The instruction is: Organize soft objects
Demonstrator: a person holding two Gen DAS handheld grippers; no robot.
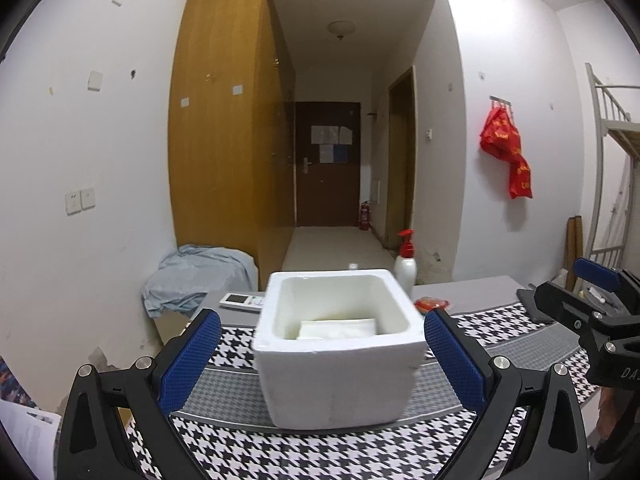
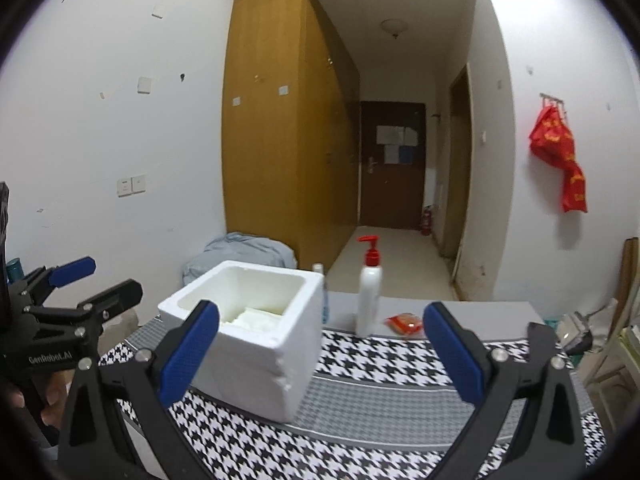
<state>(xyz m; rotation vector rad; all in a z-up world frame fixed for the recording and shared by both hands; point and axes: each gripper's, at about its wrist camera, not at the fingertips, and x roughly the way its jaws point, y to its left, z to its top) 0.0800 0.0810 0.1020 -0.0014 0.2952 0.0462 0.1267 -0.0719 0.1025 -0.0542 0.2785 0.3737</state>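
A white foam box (image 1: 340,360) stands on the houndstooth cloth (image 1: 320,452) in front of me. A white folded soft item (image 1: 338,329) lies flat on its bottom; it also shows in the right wrist view (image 2: 256,317) inside the box (image 2: 248,344). My left gripper (image 1: 322,354) is open and empty, its blue pads either side of the box. My right gripper (image 2: 322,350) is open and empty, to the right of the box. A small red packet (image 2: 405,323) lies on the grey table beyond the cloth.
A white pump bottle with a red top (image 2: 370,292) stands right of the box. A white remote (image 1: 242,301) lies behind the box on the left. A blue-grey cloth heap (image 1: 196,276) sits beyond the table's far left. A chair (image 2: 600,344) stands right.
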